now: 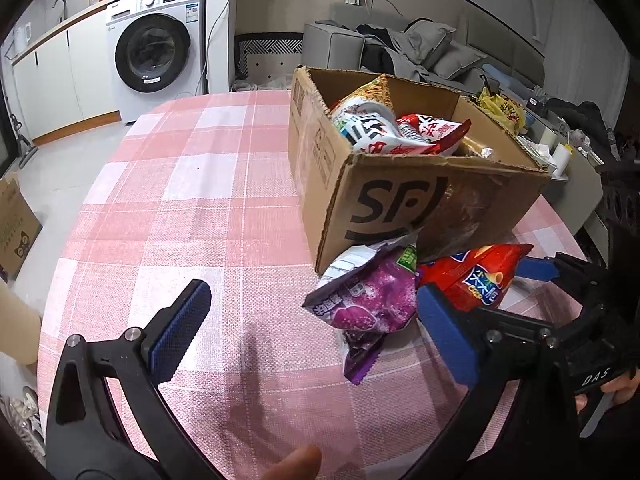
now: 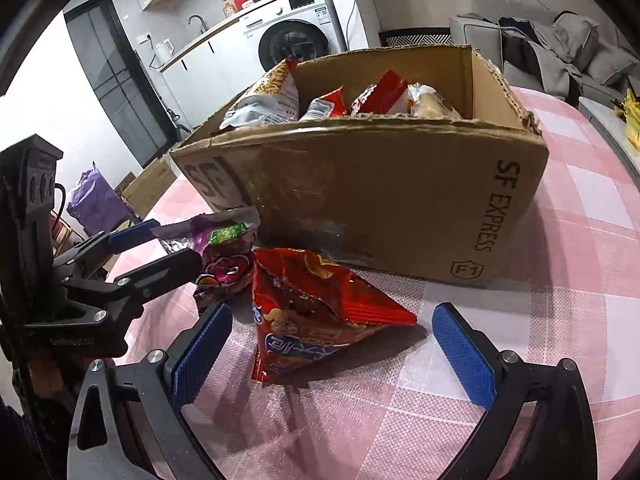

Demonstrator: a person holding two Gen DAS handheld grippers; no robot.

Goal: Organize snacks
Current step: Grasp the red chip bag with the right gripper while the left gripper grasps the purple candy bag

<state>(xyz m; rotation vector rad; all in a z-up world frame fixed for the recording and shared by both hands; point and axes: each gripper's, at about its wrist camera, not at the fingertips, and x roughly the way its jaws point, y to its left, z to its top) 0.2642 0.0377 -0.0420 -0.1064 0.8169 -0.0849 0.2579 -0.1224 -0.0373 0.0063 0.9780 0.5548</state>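
Note:
A purple snack bag point(image 1: 368, 304) lies on the pink checked tablecloth point(image 1: 192, 216) in front of a cardboard SF box point(image 1: 384, 204). My left gripper point(image 1: 314, 290) is open, and the bag sits between its fingers, close to the right one. Beside it lies a red snack bag point(image 2: 320, 312), which my open right gripper point(image 2: 332, 312) straddles low over the cloth. The right wrist view shows the left gripper point(image 2: 176, 242) at the purple bag's point(image 2: 224, 256) end. Several snack packets point(image 1: 380, 128) fill the box point(image 2: 360, 200).
The box stands on the table's right half, and bare cloth stretches to its left. The table's rounded edge drops to the floor, where another carton point(image 1: 12, 232) stands. A washing machine point(image 1: 156, 48) and a clothes-strewn sofa point(image 1: 420, 48) are behind. A cluttered side table point(image 1: 552, 140) is at the right.

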